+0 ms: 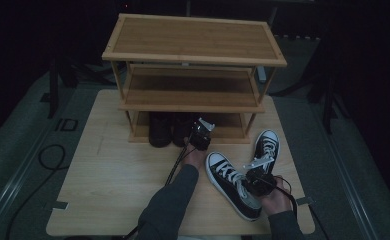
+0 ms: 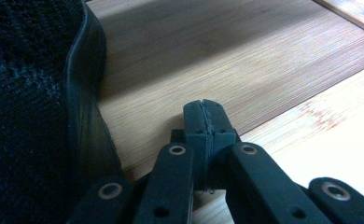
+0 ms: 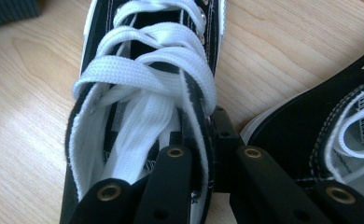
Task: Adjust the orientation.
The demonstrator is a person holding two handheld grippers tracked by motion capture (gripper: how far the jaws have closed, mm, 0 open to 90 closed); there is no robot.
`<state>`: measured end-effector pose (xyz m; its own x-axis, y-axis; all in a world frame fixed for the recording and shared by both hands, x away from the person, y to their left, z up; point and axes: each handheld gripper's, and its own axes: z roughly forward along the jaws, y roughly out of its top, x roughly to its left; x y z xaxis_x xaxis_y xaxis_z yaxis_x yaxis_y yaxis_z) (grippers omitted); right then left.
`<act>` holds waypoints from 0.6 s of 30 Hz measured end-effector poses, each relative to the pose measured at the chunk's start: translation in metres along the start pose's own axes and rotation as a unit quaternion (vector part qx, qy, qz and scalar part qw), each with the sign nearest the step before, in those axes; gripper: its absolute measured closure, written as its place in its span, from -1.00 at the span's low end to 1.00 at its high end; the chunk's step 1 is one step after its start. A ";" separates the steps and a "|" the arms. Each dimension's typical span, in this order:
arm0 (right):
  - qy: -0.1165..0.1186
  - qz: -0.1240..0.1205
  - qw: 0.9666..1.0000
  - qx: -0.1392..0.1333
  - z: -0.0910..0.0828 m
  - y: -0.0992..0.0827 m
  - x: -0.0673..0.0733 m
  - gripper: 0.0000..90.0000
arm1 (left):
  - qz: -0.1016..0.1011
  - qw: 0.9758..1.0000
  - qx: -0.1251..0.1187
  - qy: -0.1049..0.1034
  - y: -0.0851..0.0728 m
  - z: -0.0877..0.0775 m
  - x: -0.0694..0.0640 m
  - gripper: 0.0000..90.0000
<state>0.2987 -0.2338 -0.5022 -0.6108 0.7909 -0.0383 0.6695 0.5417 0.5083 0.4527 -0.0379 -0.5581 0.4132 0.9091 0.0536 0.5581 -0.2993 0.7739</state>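
Observation:
A black high-top sneaker (image 1: 231, 181) with white laces lies on the wooden table (image 1: 113, 170) at the front right. My right gripper (image 1: 257, 181) is shut on the sneaker's side wall by the ankle opening. In the right gripper view one jaw sits inside the sneaker (image 3: 143, 70) and the other outside, with the right gripper (image 3: 199, 128) pinching the collar. The matching second sneaker (image 1: 266, 147) (image 3: 320, 121) lies just beyond it. My left gripper (image 1: 201, 134) (image 2: 203, 109) is shut and empty at the bottom shelf, beside a black shoe (image 2: 26, 116).
A three-tier bamboo shoe rack (image 1: 193, 40) stands at the back of the table. Two dark shoes (image 1: 159, 131) sit on its lowest shelf (image 2: 217, 56), left of centre. Cables trail from both grippers toward the front edge. Bare tabletop spreads to the left.

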 end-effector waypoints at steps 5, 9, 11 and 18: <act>0.001 0.002 1.000 -0.011 -0.003 -0.001 0.001 0.97 | 0.000 1.000 0.000 -0.001 0.000 0.000 0.000 1.00; 0.007 0.007 1.000 -0.010 -0.006 0.000 0.000 0.97 | 0.000 1.000 0.000 0.000 0.000 0.000 0.000 1.00; 0.007 0.009 1.000 -0.010 -0.007 0.001 -0.001 0.97 | 0.001 1.000 0.000 0.001 0.000 0.000 0.000 0.99; 0.011 0.015 1.000 -0.025 -0.019 0.002 -0.003 0.97 | 0.002 1.000 0.001 0.001 0.000 0.000 0.000 0.99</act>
<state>0.2933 -0.2406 -0.4846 -0.6006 0.7996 -0.0044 0.6653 0.5027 0.5520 0.4526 -0.0380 -0.5580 0.4143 0.9083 0.0578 0.5576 -0.3035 0.7727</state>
